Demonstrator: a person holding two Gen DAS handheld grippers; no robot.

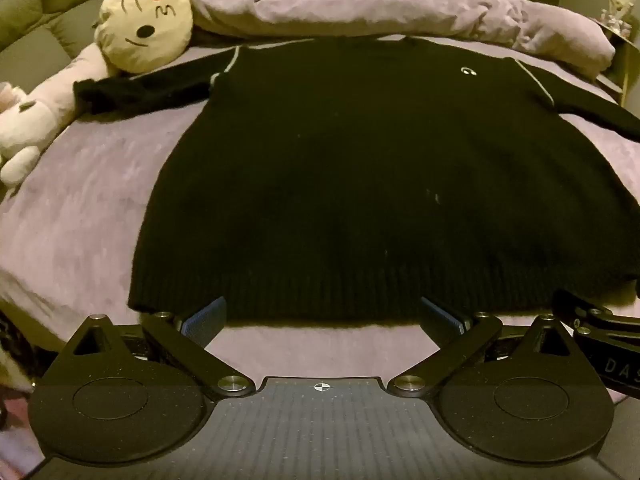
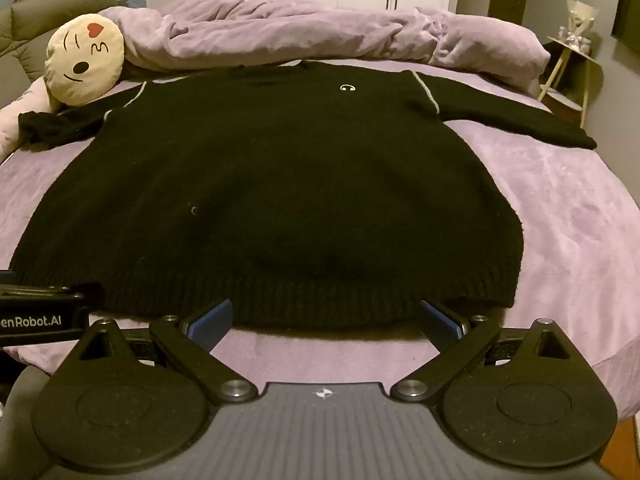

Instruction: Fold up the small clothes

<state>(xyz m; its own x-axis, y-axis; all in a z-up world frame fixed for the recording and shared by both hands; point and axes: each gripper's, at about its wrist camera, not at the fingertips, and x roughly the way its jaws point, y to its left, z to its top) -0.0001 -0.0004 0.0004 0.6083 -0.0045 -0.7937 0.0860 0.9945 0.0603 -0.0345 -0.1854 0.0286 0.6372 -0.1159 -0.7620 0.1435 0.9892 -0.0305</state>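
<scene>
A: Start from what is nearest to you. Your left gripper [image 1: 320, 320] and your right gripper [image 2: 326, 320] both stand with jaws wide apart and nothing between the blue pads [image 1: 204, 322] — they hold nothing yet. Both point down at the hem [image 1: 304, 300] of the sweater [image 1: 360, 168].

B: So I take the hem first?

A: I think yes. The sweater lies flat on the bed [image 1: 80, 208], front side up, hem toward you and collar far away. Your left gripper sits near the left part of the hem, your right one near the right corner [image 2: 508, 300]. Put each gripper close to its own corner, push the lower pad under the rib and close on both layers together. If you catch only the top layer, the fold will probably open.

B: How will the cloth behave?

A: It is a thick black knit, with a ribbed band at the hem — soft, a little fuzzy, and it may stretch, so lift evenly on both sides. The bed cover is a plush lilac fabric and I expect it will cling to the wool; lift instead of dragging.

B: And further away?

A: The sleeves are spread to both sides. The left sleeve [image 1: 136, 90] ends touching a plush toy [image 1: 144, 28] with a round cream face, the right sleeve [image 2: 520, 120] lies free on the cover. Thin pale piping [image 2: 428, 98] marks each shoulder seam, and a small white logo [image 2: 347, 87] is on the chest. Behind the collar a crumpled lilac duvet [image 2: 320, 36] lies across the bed, so you have not much free place there.
</scene>
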